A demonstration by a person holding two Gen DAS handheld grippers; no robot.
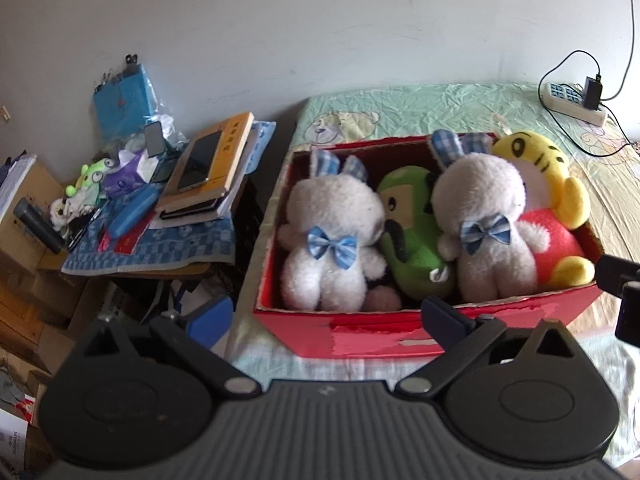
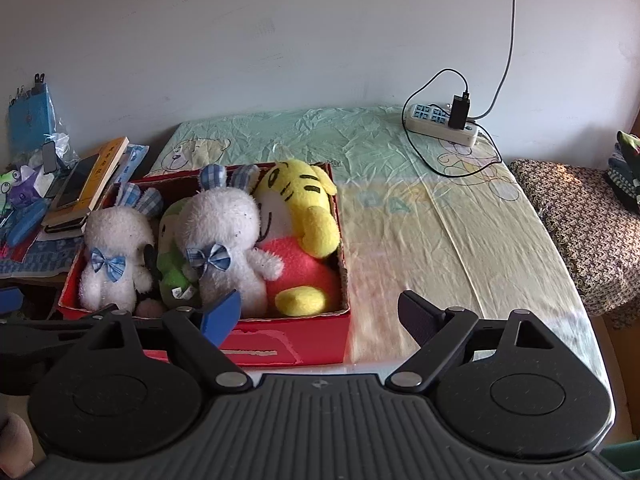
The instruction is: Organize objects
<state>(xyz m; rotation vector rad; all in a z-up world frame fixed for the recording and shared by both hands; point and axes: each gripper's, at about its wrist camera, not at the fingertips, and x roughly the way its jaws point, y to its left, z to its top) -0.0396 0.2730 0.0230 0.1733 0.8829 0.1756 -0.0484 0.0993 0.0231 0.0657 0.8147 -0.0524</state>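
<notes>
Plush toys fill the red box, which sits on the pale green sheet of a bed, against its left edge. Four toys show clearly: two white rabbits with blue checked bows, the left rabbit and the right rabbit, a green toy wedged between them, and a yellow tiger in a red top at the right end. Something small and pinkish lies low at the box front; what it is cannot be told.

The left gripper hovers at the box's near wall, jaws spread wide and empty. The right gripper stands at the box's right front corner, jaws fully apart, nothing between them.

Left of the bed a cluttered side table carries books, one phone and small toys; the left wrist view shows this best. Only the right wrist view shows the bed's bare right half and the patterned cushion beyond. One power strip with a plugged charger lies at the far edge.
</notes>
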